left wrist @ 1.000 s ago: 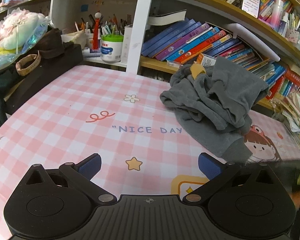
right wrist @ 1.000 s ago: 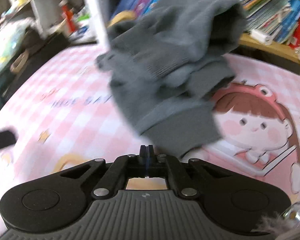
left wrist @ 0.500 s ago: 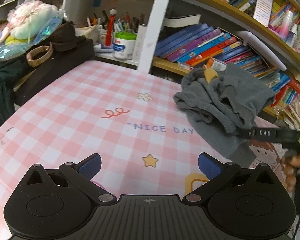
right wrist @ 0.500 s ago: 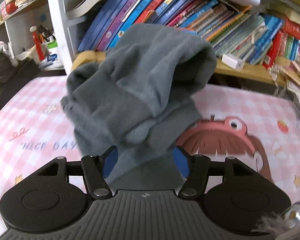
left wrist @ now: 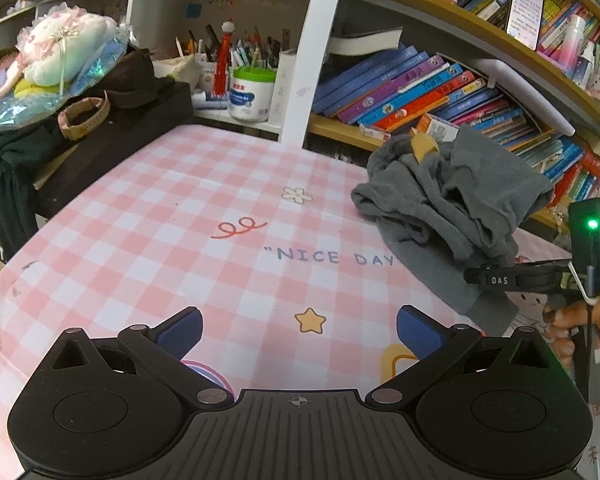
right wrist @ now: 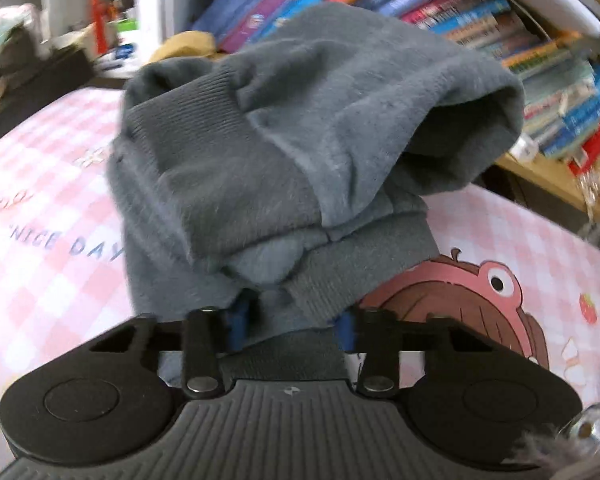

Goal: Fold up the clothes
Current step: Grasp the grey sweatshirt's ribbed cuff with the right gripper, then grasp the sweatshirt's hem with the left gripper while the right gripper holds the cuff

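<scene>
R gripper [right wrist: 290, 326]: 2 blue pads part-open w/ ribbed hem of grey sweatshirt [right wrist: 300, 128] between them; firm grip can't tell. L gripper [left wrist: 299, 326] wide open, empty, above pink check tablecloth [left wrist: 160, 220]. Sweatshirt crumpled on far R of cloth, by bookshelf [left wrist: 440, 92].

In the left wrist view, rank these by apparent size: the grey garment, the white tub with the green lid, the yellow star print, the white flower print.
1. Grey garment
2. White tub, though it stands farther back
3. and 4. Yellow star and white flower: too alike to rank.
</scene>
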Demonstrator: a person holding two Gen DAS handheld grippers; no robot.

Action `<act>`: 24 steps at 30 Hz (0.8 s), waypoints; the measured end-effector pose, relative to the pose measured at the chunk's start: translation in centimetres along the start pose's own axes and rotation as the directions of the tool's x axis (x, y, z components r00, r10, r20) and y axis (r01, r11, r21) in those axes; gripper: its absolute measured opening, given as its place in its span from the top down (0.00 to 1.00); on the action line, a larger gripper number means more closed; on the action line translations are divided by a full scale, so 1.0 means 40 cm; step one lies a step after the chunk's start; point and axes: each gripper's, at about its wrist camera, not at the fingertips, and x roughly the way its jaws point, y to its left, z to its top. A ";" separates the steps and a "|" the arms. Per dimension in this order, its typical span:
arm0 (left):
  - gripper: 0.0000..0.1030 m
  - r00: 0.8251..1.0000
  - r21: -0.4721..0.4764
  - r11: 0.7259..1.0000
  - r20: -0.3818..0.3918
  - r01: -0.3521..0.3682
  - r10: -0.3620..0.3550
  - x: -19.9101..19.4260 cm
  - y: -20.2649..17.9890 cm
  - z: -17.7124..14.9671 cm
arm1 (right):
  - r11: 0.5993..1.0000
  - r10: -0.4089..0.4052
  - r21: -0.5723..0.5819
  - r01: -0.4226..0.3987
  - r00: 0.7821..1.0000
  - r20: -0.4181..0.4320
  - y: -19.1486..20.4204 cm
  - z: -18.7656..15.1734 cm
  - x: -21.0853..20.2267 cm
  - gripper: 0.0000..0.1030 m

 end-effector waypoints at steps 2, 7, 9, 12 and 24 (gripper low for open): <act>0.00 1.000 0.002 1.000 -0.006 0.008 -0.008 0.004 -0.002 0.001 | 1.000 0.020 -0.007 -0.020 1.000 0.001 0.015 -0.014 -0.016 0.79; 0.00 0.999 0.008 1.000 -0.020 0.030 -0.030 0.016 -0.008 0.003 | 0.995 0.081 0.053 -0.080 0.997 -0.002 0.073 -0.072 -0.082 0.81; 0.00 0.999 0.010 0.999 -0.026 0.038 -0.038 0.020 -0.010 0.003 | 0.982 0.131 0.136 -0.128 0.991 -0.009 0.095 -0.099 -0.117 0.81; 0.00 0.997 0.000 0.998 -0.049 0.065 -0.065 0.027 -0.007 0.003 | 0.960 0.206 0.201 -0.197 0.978 -0.024 0.145 -0.140 -0.165 0.82; 0.00 0.979 -0.030 0.981 -0.060 0.191 -0.193 -0.005 0.026 -0.002 | 0.946 0.276 0.190 -0.262 0.960 -0.050 0.274 -0.191 -0.278 0.78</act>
